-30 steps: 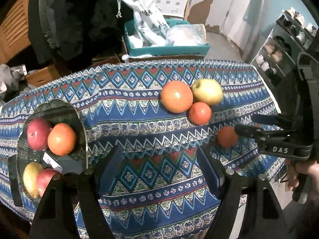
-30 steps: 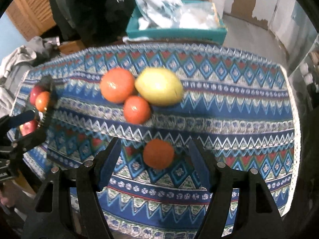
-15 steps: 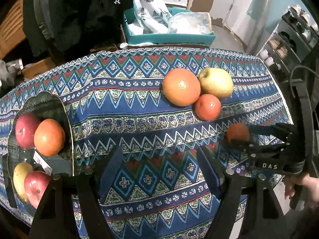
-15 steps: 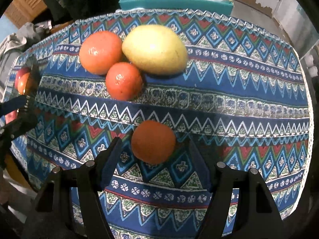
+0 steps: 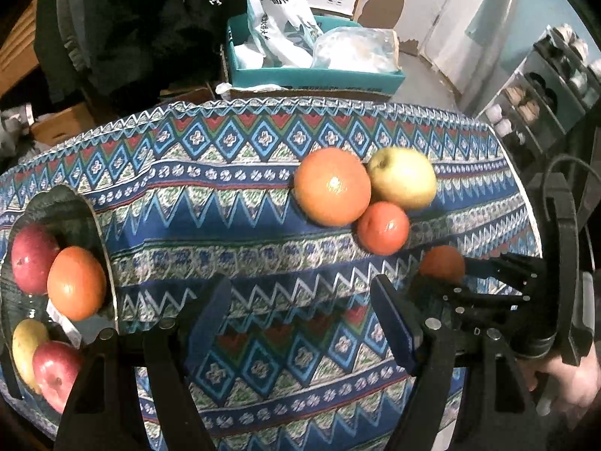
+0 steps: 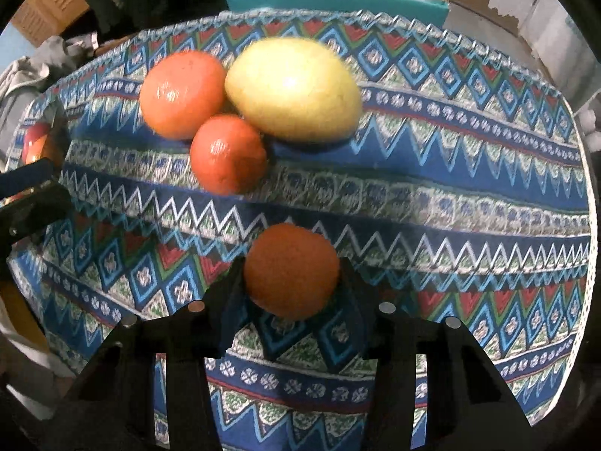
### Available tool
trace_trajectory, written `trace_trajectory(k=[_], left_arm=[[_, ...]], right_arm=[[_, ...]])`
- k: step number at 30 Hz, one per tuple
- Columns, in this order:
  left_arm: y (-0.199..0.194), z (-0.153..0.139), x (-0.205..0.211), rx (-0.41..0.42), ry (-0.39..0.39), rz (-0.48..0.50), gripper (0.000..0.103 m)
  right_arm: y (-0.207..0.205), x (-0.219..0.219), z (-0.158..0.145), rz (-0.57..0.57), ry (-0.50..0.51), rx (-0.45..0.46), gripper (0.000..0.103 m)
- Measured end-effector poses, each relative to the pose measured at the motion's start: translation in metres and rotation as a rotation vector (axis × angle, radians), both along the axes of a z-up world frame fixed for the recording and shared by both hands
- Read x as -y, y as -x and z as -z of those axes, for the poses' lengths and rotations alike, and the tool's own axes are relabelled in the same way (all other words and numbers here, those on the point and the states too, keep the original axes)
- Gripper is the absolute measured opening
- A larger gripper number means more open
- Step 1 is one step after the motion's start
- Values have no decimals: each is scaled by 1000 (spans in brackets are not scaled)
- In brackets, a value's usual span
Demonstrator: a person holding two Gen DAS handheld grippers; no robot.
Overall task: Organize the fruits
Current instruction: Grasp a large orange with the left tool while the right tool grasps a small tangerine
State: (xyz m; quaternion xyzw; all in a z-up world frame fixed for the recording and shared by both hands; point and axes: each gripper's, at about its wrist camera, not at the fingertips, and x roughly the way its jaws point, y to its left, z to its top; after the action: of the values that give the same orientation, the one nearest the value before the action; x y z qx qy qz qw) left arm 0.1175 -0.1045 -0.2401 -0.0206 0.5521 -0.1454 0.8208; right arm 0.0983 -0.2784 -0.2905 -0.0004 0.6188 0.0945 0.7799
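Two claws over patterned desk cloth (image 5: 233, 233). Right claw (image 6: 291, 282) low centre of right wrist frame, fingers pressed on both sides of small orange (image 6: 291, 276), clamped on it. Left claw (image 5: 300, 323) at bottom centre of left wrist frame, spread apart, nothing between fingers. Upper middle: big orange (image 5: 332, 186), yellow apple (image 5: 403, 176) and tangerine (image 5: 383, 227) touching in a cluster. Far left: bowl (image 5: 80, 206) with four fruits inside.

Patterned tablecloth (image 5: 240, 225), glass bowl (image 5: 107, 263), large orange (image 5: 332, 186), yellow apple (image 5: 402, 176), two small oranges (image 5: 383, 227)
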Motion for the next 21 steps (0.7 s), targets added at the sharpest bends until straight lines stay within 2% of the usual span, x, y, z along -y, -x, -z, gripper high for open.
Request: trace_trajectory(k=[12,21], left_arm=[[-46,2,20,-7,12,10,78],[-70,13,42,-49,30,51,78]], right_arm=[[-23,26,-30,79,12,122,46],[-29,43,-43,116,-11,164,46]])
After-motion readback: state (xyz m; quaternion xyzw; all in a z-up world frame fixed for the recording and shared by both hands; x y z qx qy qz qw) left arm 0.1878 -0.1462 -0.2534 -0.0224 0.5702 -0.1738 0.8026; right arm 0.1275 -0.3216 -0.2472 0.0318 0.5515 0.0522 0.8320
